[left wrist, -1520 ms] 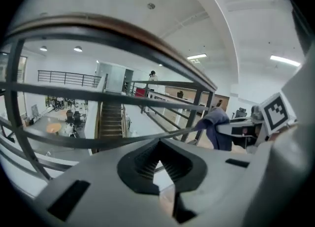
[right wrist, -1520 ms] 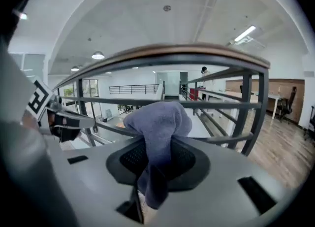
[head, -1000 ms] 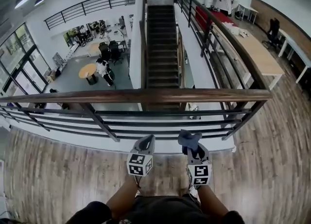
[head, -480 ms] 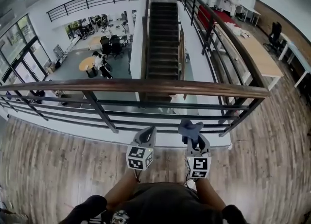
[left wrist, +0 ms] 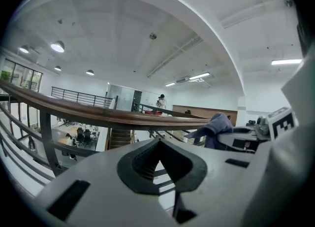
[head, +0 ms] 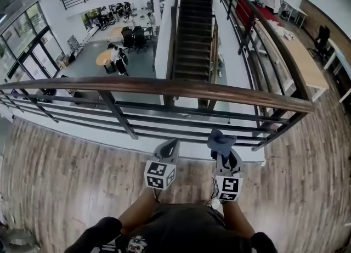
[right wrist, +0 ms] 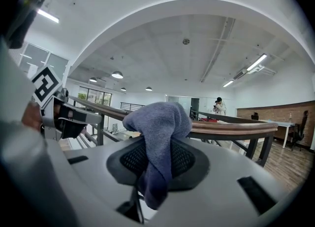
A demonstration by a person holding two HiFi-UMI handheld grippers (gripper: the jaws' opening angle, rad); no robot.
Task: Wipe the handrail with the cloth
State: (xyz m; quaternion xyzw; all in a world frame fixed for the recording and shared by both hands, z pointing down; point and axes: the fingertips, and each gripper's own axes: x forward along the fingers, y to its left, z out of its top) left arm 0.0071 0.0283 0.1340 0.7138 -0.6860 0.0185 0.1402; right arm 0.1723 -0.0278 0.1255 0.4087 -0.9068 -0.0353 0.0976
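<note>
Bright, even light from ceiling lamps [left wrist: 57, 47] and tall windows [head: 24, 49]; shadows soft, edges bent fisheye, corners black, nearest parts blurred.

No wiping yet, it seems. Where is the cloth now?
The blue cloth is clamped in the right tongs, lower right of centre in the head view, beside the left tongs and short of the wooden handrail.

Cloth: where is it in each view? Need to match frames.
Head view: cloth lower centre-right, at the tip of the right tongs, short of the handrail.
Left gripper view: cloth right of centre, by the handrail's right end.
Right gripper view: cloth centre, clamped between the jaws.
Shared landmark: the wooden handrail.
</note>
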